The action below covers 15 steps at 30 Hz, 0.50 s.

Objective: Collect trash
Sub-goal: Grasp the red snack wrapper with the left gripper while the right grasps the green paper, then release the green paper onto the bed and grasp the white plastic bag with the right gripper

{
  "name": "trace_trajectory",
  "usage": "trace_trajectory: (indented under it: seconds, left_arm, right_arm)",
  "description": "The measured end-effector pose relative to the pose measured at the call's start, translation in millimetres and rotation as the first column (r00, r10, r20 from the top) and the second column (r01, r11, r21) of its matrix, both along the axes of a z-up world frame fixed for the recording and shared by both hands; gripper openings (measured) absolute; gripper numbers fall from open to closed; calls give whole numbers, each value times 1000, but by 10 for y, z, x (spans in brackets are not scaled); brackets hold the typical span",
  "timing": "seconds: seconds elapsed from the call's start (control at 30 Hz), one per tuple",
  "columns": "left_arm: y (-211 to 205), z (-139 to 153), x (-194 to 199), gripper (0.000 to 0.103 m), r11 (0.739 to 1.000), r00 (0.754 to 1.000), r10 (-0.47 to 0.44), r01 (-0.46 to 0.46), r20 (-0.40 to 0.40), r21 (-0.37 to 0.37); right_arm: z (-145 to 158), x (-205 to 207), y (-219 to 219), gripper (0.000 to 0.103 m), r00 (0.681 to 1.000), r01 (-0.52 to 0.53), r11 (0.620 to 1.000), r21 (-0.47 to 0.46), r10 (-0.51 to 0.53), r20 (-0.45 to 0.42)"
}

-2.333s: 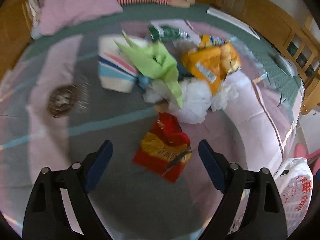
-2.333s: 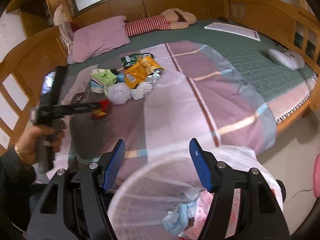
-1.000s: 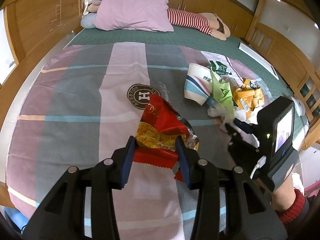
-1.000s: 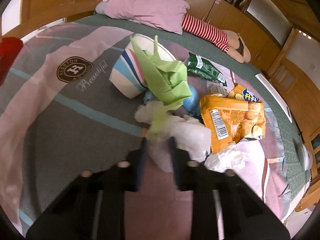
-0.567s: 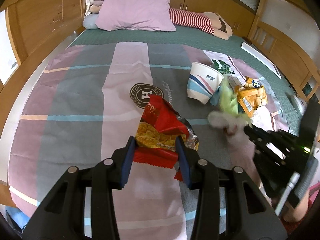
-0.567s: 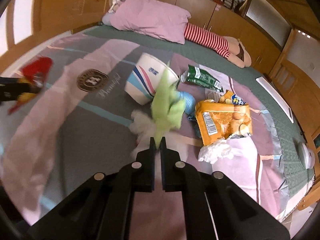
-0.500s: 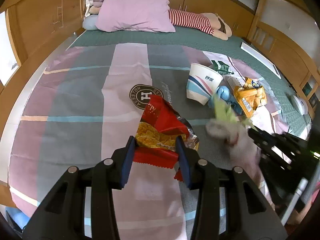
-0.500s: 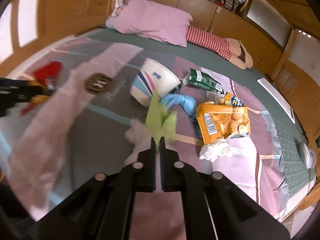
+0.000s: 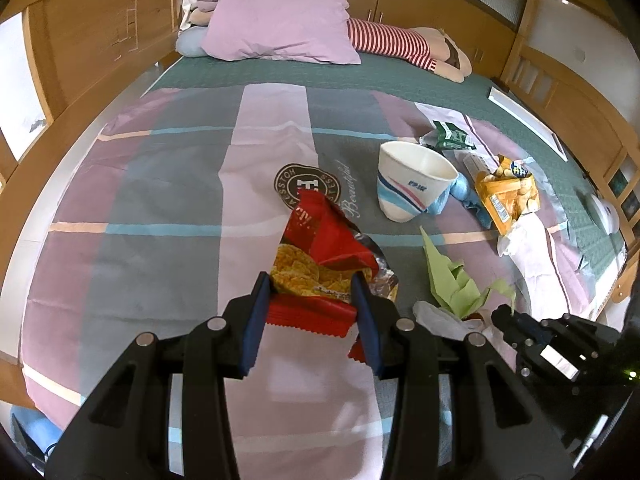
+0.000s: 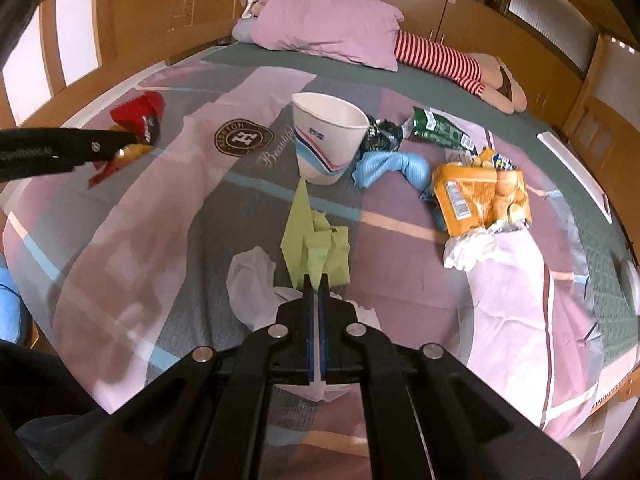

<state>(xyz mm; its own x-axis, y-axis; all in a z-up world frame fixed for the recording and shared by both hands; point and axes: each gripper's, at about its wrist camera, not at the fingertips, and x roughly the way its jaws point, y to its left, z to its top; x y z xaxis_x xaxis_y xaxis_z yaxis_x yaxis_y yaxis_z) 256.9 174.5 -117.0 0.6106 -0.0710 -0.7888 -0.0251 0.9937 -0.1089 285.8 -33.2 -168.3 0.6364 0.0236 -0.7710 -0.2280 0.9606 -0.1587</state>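
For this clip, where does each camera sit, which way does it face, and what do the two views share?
Left wrist: on the left gripper, looking down the bed; it grips the red bag; right gripper at lower right.
Right wrist: on the right gripper, shut on green paper and tissue; left gripper at left.
Shared: cup, orange bag, pillow.

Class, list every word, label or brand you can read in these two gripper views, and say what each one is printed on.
"Beautiful": script on the bedspread, beside the round emblem.
"H": centre of that emblem; its ring lettering is only partly readable.
Paper cup: blue print too small.
Orange snack bag, green packet, red chip bag: print blurred, unreadable.
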Motion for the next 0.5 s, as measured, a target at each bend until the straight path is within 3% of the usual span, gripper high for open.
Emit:
trace_trajectory:
  seconds: [0.1, 0.23, 0.5]
  left_arm:
    - [-7, 12, -9, 42, 1000, 1000, -3, 3, 3, -5]
    - [-6, 18, -15, 42, 1000, 1000, -8, 8, 4, -13]
    - [-17, 17, -15, 42, 1000, 1000, -14, 14, 1, -14]
  right_arm:
    - [-56, 13, -33, 9, 999, 27, 1000, 4, -27, -27]
    - [-116, 3, -104, 52, 997, 64, 998, 5, -64, -47]
    - [-256, -27, -58, 56, 991, 39, 997, 67, -30, -132]
